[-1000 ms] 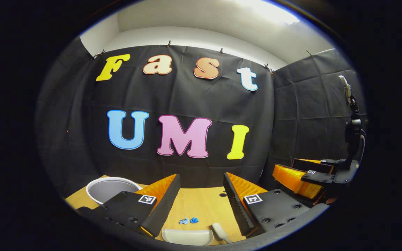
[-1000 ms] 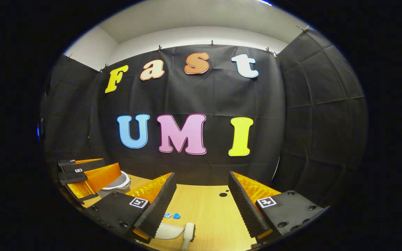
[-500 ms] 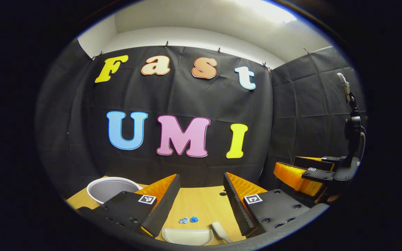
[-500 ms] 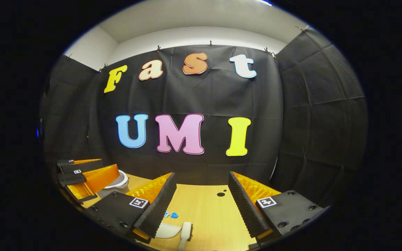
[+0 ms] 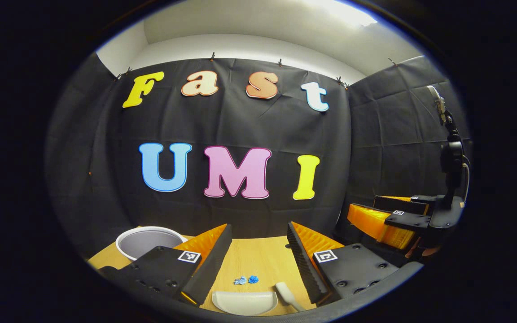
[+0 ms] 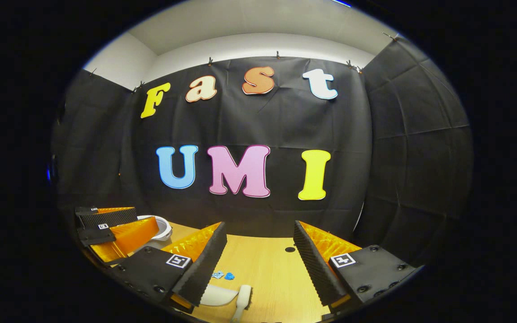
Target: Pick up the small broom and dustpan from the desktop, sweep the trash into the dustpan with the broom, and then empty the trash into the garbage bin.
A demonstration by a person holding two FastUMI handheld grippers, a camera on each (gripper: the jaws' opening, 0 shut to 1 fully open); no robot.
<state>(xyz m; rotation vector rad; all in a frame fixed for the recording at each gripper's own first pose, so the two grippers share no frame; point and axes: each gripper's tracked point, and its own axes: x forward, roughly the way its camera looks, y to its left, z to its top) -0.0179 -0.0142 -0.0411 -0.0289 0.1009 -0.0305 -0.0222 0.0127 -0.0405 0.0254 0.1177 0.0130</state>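
**Both grippers poised above the broom and dustpan, nothing picked up yet**

The white dustpan (image 5: 245, 302) lies flat on the table (image 5: 263, 260), its open mouth turned toward the trash (image 5: 246, 280), a couple of small blue scraps just beyond its lip. The small broom (image 5: 286, 295) lies just beside the dustpan, on its right in the left gripper view, handle running toward the near edge of the table. Farther from the dustpan, off to its left and toward the back wall, stands the garbage bin (image 5: 148, 240), round, pale and open at the top.

The left gripper (image 5: 258, 251) hangs over the dustpan with its fingers wide apart and nothing between them. The right gripper (image 6: 258, 253) is likewise spread and empty; in its own view the broom (image 6: 242, 299) sits low between its fingers, with the dustpan (image 6: 216, 297) half tucked behind the left one and the trash (image 6: 222, 275) just past it.

To my eye the step in hand is the pick-up, and both tools sit untouched. Done well, I'd say each gripper should tip down and drop straight onto its own tool: the right one across the broom's handle, the left one on the dustpan's rear edge or handle, well back from the mouth. The two lie so close that a careless finger could nudge one into the other or scatter the scraps, so closing gently and lifting level seems wise.
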